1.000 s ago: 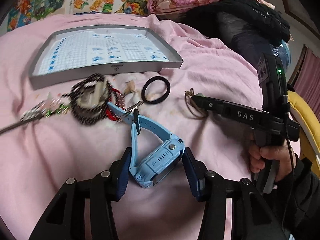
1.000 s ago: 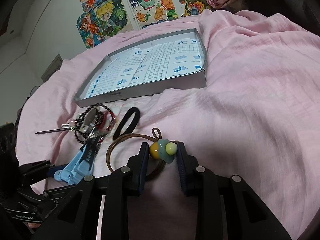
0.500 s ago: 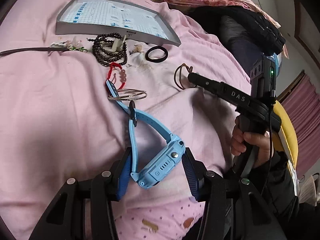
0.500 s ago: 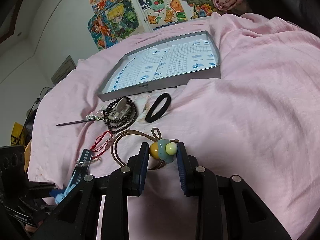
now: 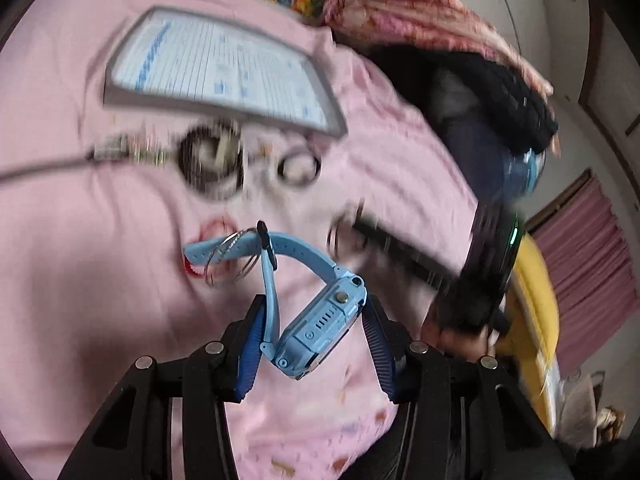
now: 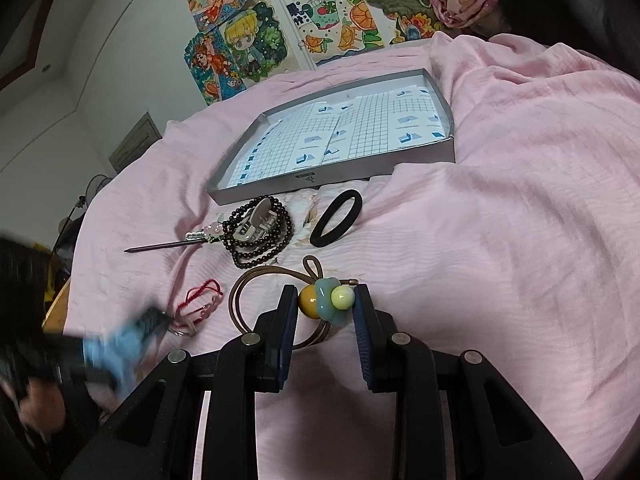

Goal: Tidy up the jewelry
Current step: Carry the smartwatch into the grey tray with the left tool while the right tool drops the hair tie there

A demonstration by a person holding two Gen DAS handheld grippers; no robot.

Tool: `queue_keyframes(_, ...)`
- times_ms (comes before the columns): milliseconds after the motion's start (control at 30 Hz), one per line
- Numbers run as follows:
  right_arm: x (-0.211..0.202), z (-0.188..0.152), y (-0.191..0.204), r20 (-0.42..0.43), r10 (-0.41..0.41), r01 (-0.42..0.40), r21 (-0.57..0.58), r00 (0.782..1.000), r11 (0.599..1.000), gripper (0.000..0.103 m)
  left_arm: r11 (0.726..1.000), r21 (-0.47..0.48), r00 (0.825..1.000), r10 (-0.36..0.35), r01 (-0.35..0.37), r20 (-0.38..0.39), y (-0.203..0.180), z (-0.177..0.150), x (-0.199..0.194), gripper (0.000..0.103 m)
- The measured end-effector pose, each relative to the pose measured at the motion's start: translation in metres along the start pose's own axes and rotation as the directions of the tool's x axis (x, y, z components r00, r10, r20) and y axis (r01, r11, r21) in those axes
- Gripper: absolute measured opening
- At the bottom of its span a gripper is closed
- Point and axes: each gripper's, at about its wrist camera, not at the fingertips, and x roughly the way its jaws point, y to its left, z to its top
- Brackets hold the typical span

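The left tongs clamp a blue smartwatch lifted over the pink bedspread. The right tongs pinch a beaded hair tie on the bed; the grey tray lies at 12 o'clock beyond it.

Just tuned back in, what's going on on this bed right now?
A person is sorting jewelry on a pink bedspread, one handheld gripper per hand. The left gripper is shut on a blue watch, whose strap has some thin silver rings hooked on it. The right gripper is shut on the beads of a brown hair tie. The grey tray holds no jewelry yet; the black bead bracelet, black hair band, hairpin and red cord lie in front of it.
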Motion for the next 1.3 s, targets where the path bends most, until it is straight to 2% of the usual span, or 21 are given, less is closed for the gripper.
queue_keyframes(133, 0.003, 0.0, -0.003, -0.011, -0.003, 0.003, 0.013, 1.0, 1.0, 0.025, 1.0, -0.002, 0.999, -0.017, 0.017, 0.027, -0.001, 0.007, 0.001, 0.045)
queue_keyframes(300, 0.003, 0.0, -0.002, -0.011, -0.007, 0.007, 0.009, 1.0, 1.0, 0.025, 0.996, -0.061, 0.992, -0.072, 0.066, -0.101, 0.01, -0.03, 0.035, 0.043)
queue_keyframes(400, 0.003, 0.0, -0.003, -0.009, -0.012, 0.012, 0.015, 1.0, 1.0, 0.025, 0.995, -0.062, 0.986, -0.085, 0.077, -0.145, 0.008, -0.047, 0.044, 0.043)
queue_keyframes(467, 0.002, 0.0, -0.004, -0.006, -0.014, 0.014, 0.018, 1.0, 1.0, 0.025, 0.996, -0.032, 0.986, -0.087, 0.083, -0.145, 0.001, -0.052, 0.042, 0.043)
queue_keyframes(700, 0.0, 0.002, -0.01, 0.008, -0.026, 0.026, 0.04, 1.0, 0.999, 0.025, 0.978, 0.032, 0.97, -0.199, 0.205, -0.136, -0.028, -0.047, 0.032, 0.042)
queue_keyframes(833, -0.002, 0.001, -0.013, 0.017, -0.032, 0.031, 0.053, 0.999, 0.998, 0.025, 0.976, 0.042, 0.969, -0.206, 0.214, -0.136, -0.035, -0.043, 0.032, 0.042)
queue_keyframes(933, -0.003, 0.002, -0.013, 0.029, -0.033, 0.031, 0.057, 0.999, 0.998, 0.025, 0.974, 0.04, 0.969, -0.217, 0.223, -0.114, -0.036, -0.034, 0.026, 0.042)
queue_keyframes(1033, -0.005, 0.005, -0.012, 0.064, -0.023, 0.019, 0.055, 0.998, 0.998, 0.025, 0.979, 0.059, 0.979, -0.192, 0.195, -0.065, -0.036, -0.021, 0.019, 0.041)
queue_keyframes(1100, -0.004, 0.012, -0.009, 0.101, -0.012, 0.007, 0.046, 0.995, 0.999, 0.025, 0.986, 0.077, 0.989, -0.15, 0.15, -0.004, -0.035, -0.005, 0.011, 0.041)
queue_keyframes(1167, -0.001, 0.023, -0.004, 0.14, -0.019, 0.015, 0.029, 0.99, 0.999, 0.025, 0.989, 0.085, 0.991, -0.123, 0.118, 0.055, -0.033, 0.014, 0.005, 0.041)
queue_keyframes(1300, 0.014, 0.053, 0.006, 0.208, 0.004, -0.013, 0.045, 0.978, 0.999, 0.025, 0.996, 0.091, 0.981, -0.028, 0.01, 0.19, -0.021, 0.06, -0.003, 0.041)
